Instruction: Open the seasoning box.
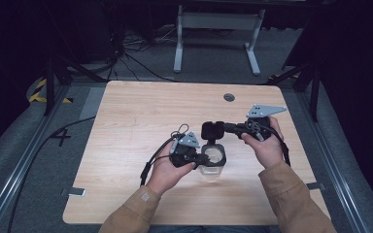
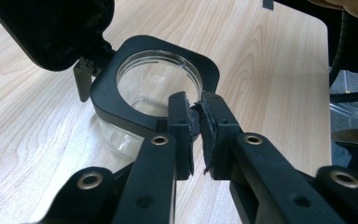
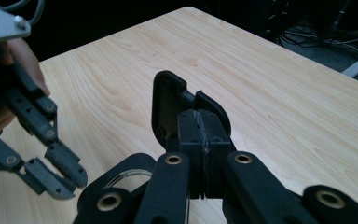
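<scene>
A clear jar (image 1: 212, 167) with a black square collar (image 2: 121, 93) stands on the wooden table (image 1: 141, 111), right of its middle. Its hinged black lid (image 1: 212, 130) is swung up and back, off the mouth. My left gripper (image 2: 195, 109) is shut on the collar's near edge, reaching in from the jar's left (image 1: 203, 158). My right gripper (image 3: 204, 121) is shut on the raised lid's (image 3: 168, 102) edge and holds it upright (image 1: 223, 128). The jar looks empty inside. In the right gripper view, the left gripper (image 3: 51, 172) shows at the lower left by the collar (image 3: 121, 170).
A round grey grommet (image 1: 229, 97) sits in the table near its far edge. Beyond the table stand the white legs of another desk (image 1: 217, 39), with cables on the floor (image 1: 126, 53). Metal rails run along both sides.
</scene>
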Demonstrator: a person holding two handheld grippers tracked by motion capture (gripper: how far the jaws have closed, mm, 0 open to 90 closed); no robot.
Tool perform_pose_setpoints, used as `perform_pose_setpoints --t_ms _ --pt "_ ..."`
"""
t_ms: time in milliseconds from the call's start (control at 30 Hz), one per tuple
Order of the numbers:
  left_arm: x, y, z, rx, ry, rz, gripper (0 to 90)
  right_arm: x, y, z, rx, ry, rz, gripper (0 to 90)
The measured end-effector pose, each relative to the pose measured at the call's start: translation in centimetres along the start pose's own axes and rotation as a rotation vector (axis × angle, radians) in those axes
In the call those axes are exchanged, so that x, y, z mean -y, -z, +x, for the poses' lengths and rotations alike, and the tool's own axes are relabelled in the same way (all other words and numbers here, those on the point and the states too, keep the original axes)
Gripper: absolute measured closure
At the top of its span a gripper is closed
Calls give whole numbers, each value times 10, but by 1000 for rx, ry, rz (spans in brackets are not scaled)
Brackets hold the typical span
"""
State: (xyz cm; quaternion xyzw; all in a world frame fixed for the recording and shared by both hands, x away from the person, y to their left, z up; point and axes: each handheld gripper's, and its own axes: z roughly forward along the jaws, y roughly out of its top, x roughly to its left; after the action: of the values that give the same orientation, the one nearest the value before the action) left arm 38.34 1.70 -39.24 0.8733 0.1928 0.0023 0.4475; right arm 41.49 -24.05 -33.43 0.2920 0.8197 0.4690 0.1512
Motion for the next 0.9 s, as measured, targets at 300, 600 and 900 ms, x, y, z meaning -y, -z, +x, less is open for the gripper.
perform_pose_setpoints --t_ms 300,600,900 --pt "1 28 1 -40 17 -19 779 5 21 6 -13 9 2 825" --pt "16 62 4 -91 45 2 765 23 51 9 8 6 17 830" --pt "42 95 8 -148 97 49 738 49 73 10 27 -19 64 857"
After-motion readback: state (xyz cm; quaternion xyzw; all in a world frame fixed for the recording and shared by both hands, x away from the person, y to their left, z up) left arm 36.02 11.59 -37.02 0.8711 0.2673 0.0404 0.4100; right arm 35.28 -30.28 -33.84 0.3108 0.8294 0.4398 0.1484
